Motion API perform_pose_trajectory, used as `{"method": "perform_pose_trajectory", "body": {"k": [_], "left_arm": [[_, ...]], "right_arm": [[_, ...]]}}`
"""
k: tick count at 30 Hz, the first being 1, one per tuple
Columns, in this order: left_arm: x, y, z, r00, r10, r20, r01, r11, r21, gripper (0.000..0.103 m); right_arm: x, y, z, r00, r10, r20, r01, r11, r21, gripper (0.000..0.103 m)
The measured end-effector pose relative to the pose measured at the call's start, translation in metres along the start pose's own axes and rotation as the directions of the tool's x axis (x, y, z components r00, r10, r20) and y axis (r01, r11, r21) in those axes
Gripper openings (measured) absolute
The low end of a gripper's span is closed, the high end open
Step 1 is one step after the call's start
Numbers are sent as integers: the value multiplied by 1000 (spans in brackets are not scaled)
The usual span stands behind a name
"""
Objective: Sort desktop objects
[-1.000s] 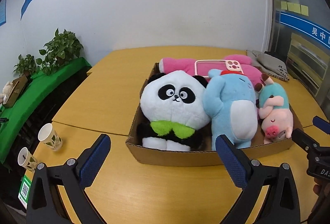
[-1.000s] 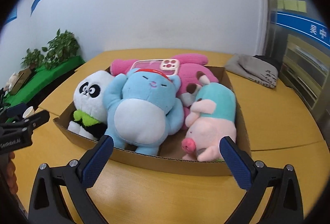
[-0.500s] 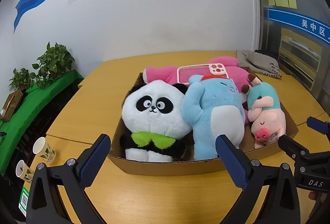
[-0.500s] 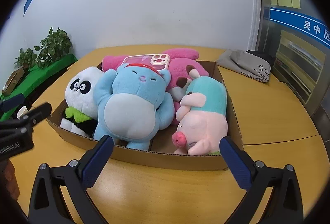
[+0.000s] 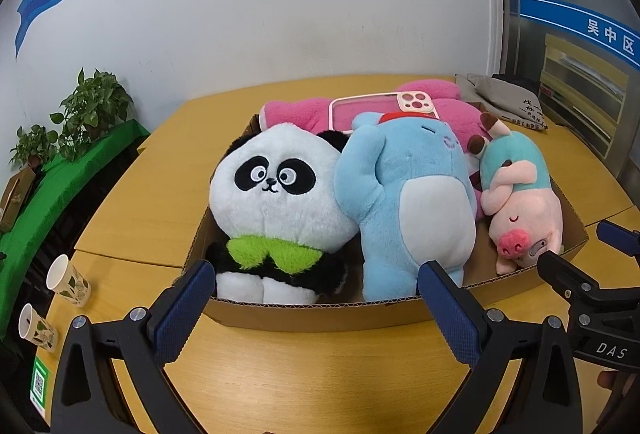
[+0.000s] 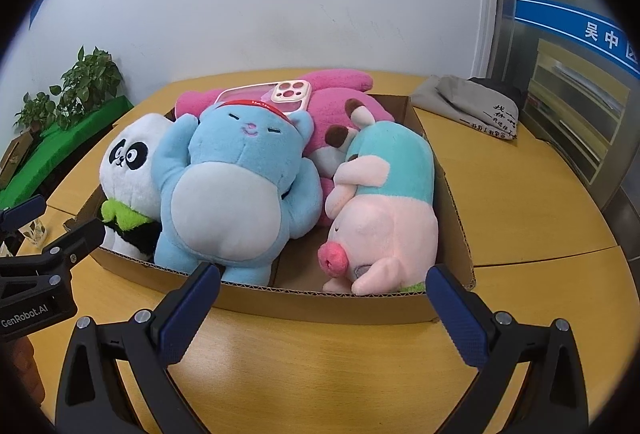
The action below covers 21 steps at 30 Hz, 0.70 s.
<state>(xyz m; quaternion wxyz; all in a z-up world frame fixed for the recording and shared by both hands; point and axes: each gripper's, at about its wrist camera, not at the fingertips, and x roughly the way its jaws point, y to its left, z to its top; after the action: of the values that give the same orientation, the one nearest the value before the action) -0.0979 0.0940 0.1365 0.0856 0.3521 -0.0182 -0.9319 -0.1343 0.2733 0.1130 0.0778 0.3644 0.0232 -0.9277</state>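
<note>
Hovering spread apart and empty before the cardboard box (image 5: 320,314), the left gripper (image 5: 316,306) faces the panda plush (image 5: 276,194) while the right gripper (image 6: 324,298) faces the pig plush (image 6: 384,226).

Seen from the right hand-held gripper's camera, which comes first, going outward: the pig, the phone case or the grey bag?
1. Pig, front right of the box, just beyond the right hand-held gripper.
2. Phone case, atop the toys at the back.
3. Grey bag, on the table behind the box, right.

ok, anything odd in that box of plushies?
Yes: a phone case lies on the pink plush, the only non-toy in the cardboard box. The pig plush lies head-down, unlike the upright panda.
</note>
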Motion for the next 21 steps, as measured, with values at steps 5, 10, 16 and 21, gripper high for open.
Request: {"method": "perform_pose_trajectory", "body": {"k": [5, 10, 16, 21], "left_arm": [[5, 2, -2, 1000, -15, -5, 15, 1000, -9, 103], [8, 4, -5, 999, -33, -13, 33, 999, -16, 103], [15, 12, -9, 998, -51, -34, 50, 998, -35, 103], [17, 16, -10, 998, -55, -34, 54, 998, -38, 103]], "right_arm": [[4, 0, -1, 1000, -7, -6, 7, 1000, 1, 103], [5, 2, -2, 1000, -14, -10, 14, 1000, 0, 103], [6, 5, -3, 1000, -24, -12, 24, 1000, -5, 103], [9, 4, -4, 999, -29, -16, 29, 1000, 2, 103]]}}
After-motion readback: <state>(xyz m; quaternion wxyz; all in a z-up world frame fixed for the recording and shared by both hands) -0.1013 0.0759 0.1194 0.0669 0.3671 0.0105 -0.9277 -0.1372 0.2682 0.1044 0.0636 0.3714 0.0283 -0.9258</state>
